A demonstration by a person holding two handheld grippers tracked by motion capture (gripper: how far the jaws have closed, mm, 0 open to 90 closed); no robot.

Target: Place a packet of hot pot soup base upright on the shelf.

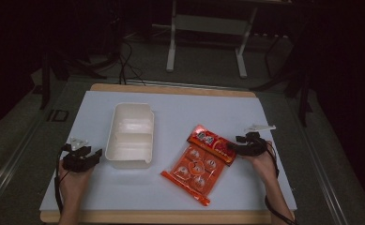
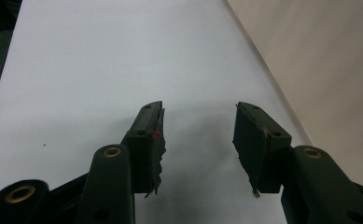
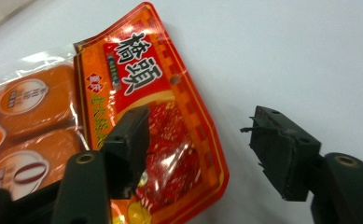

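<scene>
An orange and red snack packet (image 1: 200,161) lies flat on the white table mat, right of centre; its printed header (image 3: 160,102) is close up in the right gripper view. My right gripper (image 1: 234,145) sits at the packet's right edge, jaws wide open. In the right gripper view (image 3: 195,140) one jaw hangs over the header and the other over bare mat, neither pressing on it. A white two-compartment box (image 1: 130,135) stands left of centre. My left gripper (image 1: 92,157) rests left of the box, open and with nothing between its jaws (image 2: 198,135).
The white mat (image 1: 180,112) covers a wooden table, its edge showing at the front and back. The box's pale wall (image 2: 328,60) rises at the right of the left gripper view. Dark floor, cables and a white stand's legs (image 1: 206,42) lie behind the table.
</scene>
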